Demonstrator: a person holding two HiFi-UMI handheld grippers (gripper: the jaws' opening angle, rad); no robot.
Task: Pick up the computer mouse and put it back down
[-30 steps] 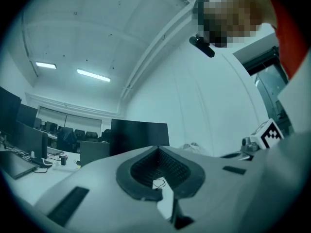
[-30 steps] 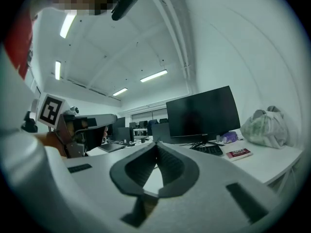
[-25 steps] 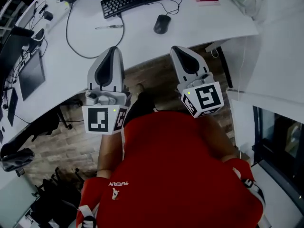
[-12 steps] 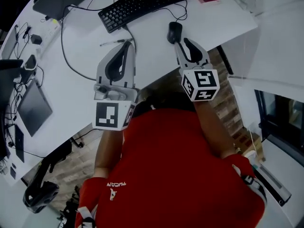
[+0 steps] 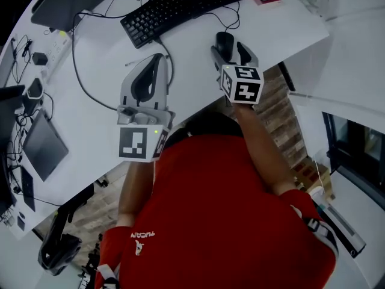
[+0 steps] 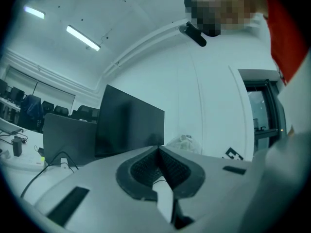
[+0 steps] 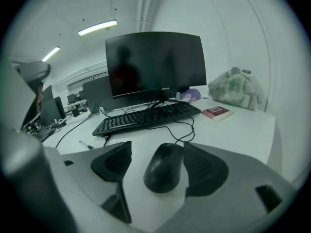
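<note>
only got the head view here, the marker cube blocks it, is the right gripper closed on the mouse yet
Observer: No. The right gripper has just been opening its jaws. The mouse lies between them on the desk, not gripped: a gap shows beside it.
Operator: and the left gripper
Observer: The left gripper is shut, with nothing between its jaws.
Operator: is the screen on
Observer: The monitor behind the keyboard is dark.
</note>
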